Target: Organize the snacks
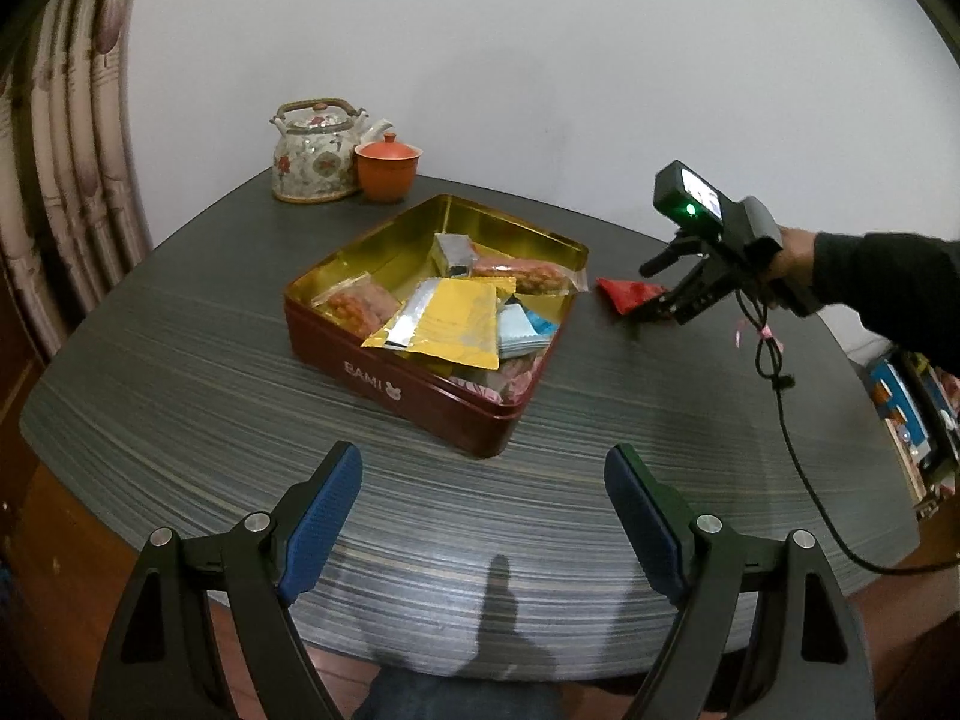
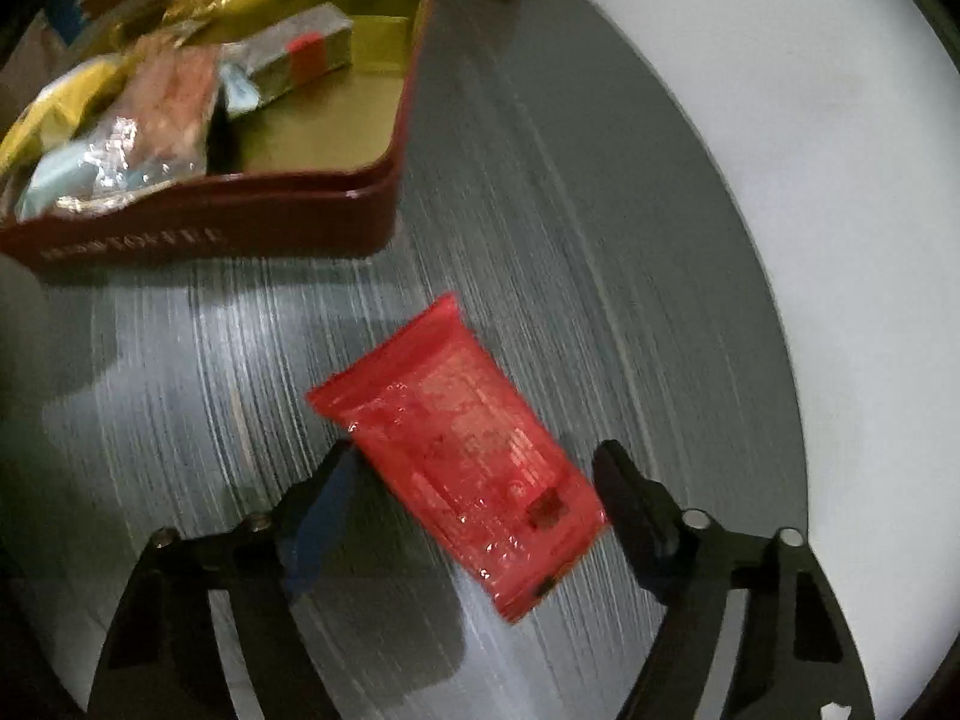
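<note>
Streaky grey tabletop w/ glossy red packet betw. spread, non-touching right hand-held gripper pads.

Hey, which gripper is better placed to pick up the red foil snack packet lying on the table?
Right. The right gripper already straddles the red foil snack packet, jaws open around it. The left gripper hangs open over bare grey striped table, with the dark red metal tin between it and the packet.
</note>
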